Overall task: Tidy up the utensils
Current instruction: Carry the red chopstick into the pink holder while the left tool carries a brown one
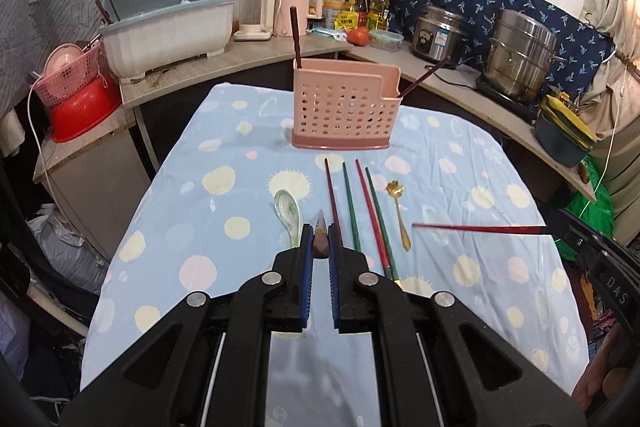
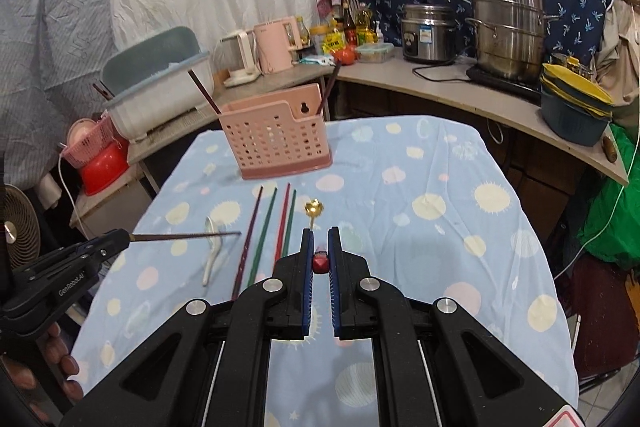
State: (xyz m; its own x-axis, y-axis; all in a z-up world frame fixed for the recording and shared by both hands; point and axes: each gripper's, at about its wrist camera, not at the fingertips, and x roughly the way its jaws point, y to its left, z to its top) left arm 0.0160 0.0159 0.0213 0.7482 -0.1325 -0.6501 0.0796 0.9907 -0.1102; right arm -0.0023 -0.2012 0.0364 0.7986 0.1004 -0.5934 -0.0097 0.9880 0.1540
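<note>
left gripper (image 1: 320, 241): jaws clamped on a brown chopstick (image 2: 184, 236), pinched at its thick end. In the right wrist view the stick pokes out sideways, roughly level, over the table. End grip leaves the whole shaft free to tip into a slot.

right gripper (image 2: 320, 247): jaws clamped on a red chopstick (image 1: 476, 228), also by its butt end; only the red tip shows between the pads in its own view, the full shaft shows in the left wrist view. Same logic: hold the end, lead with the tip.

both sticks: clear of the cloth, carried above the remaining utensils, not touching them.

still on the table: four chopsticks (image 1: 356, 211) in a near-parallel row, maroon, green, red, green, tips towards the holder. White ceramic spoon (image 1: 289, 213) to their left, gold spoon (image 1: 398, 215) to their right. Laid out side by side, so each is easy to pick singly.

pink utensil holder (image 1: 346, 109): upright at the far end of the table (image 1: 480, 163), just beyond the row. Perforated walls, divided into a taller and a lower compartment. One dark chopstick (image 1: 295, 37) stands in the taller left section, another leans out of the lower right one.

progress, my read: early to mid; two in, two in hand, six items left.

next, my read: swing each stick tip-down over the holder. The risk is tipping the holder.
</note>
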